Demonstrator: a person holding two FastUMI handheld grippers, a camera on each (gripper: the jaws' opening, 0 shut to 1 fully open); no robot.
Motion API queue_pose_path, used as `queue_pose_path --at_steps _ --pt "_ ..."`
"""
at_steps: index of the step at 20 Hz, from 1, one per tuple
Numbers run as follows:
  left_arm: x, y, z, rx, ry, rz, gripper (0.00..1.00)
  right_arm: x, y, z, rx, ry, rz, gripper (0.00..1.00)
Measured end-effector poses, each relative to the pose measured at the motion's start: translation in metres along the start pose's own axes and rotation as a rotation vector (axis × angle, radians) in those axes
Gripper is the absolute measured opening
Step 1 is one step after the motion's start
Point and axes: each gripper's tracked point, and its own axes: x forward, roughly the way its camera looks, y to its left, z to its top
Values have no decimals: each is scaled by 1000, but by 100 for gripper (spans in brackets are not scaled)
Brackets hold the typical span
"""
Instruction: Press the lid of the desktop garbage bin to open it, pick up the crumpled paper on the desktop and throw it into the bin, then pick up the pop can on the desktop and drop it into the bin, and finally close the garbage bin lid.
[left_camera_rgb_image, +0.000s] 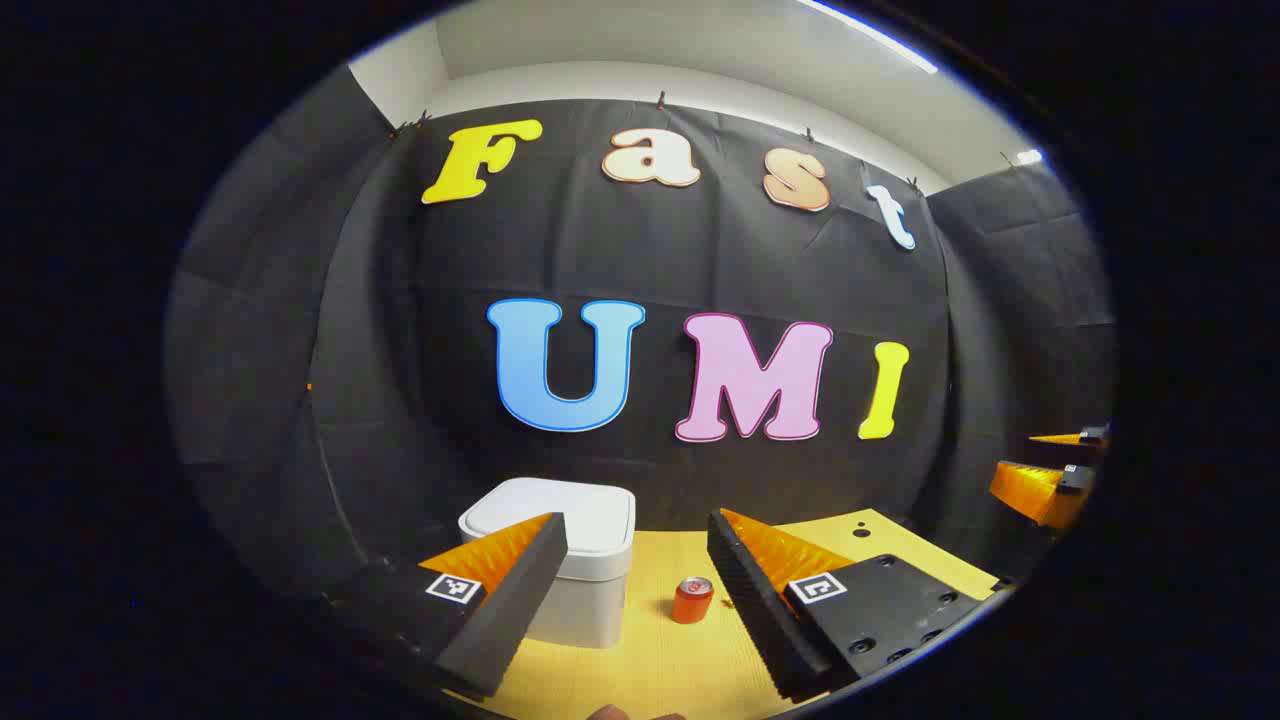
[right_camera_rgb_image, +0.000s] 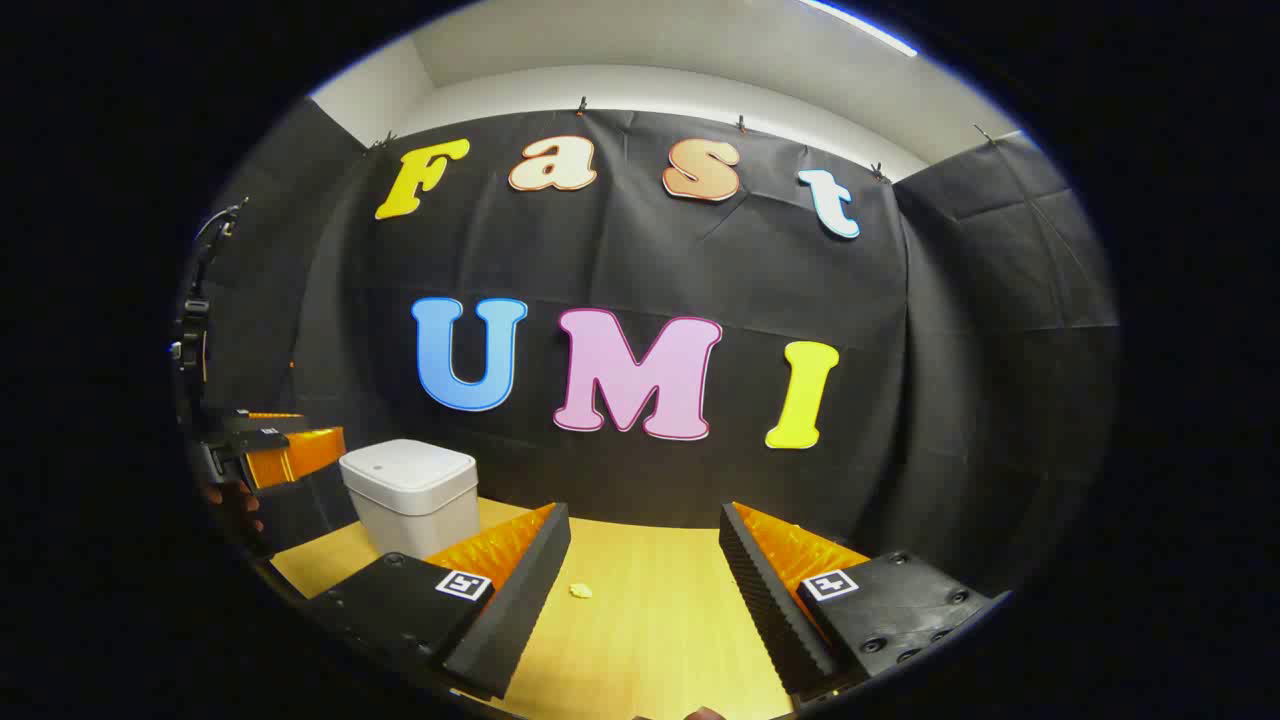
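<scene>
Hovering spread and empty, left gripper (left_camera_rgb_image: 635, 560) above lidded bin (left_camera_rgb_image: 555, 555), pop can (left_camera_rgb_image: 692, 600) between fingers, right gripper (right_camera_rgb_image: 645, 560) likewise spread.

My right gripper (right_camera_rgb_image: 640, 590) fingers spread wide, nothing between. Crumpled paper (right_camera_rgb_image: 580, 591) just inside my left finger. Closed bin (right_camera_rgb_image: 410, 495) beyond left finger. Other gripper (right_camera_rgb_image: 270, 445) farther left.
</scene>
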Motion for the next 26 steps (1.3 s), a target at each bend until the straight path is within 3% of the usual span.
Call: queue_pose_path --at_steps 3,4,5,23,26 --pt "-1 4 -1 11 4 3 95 1 -8 3 6 -2 -8 96" --pt "-2 5 2 11 0 2 95 2 -9 2 15 3 -9 92" --pt "-1 5 3 13 -3 0 95 3 -11 0 23 10 -13 96" --pt "21 23 7 26 15 15 95 10 -27 -7 -10 27 -16 96" --pt "27 17 2 26 29 -41 90 10 -34 -13 -19 41 -29 96"
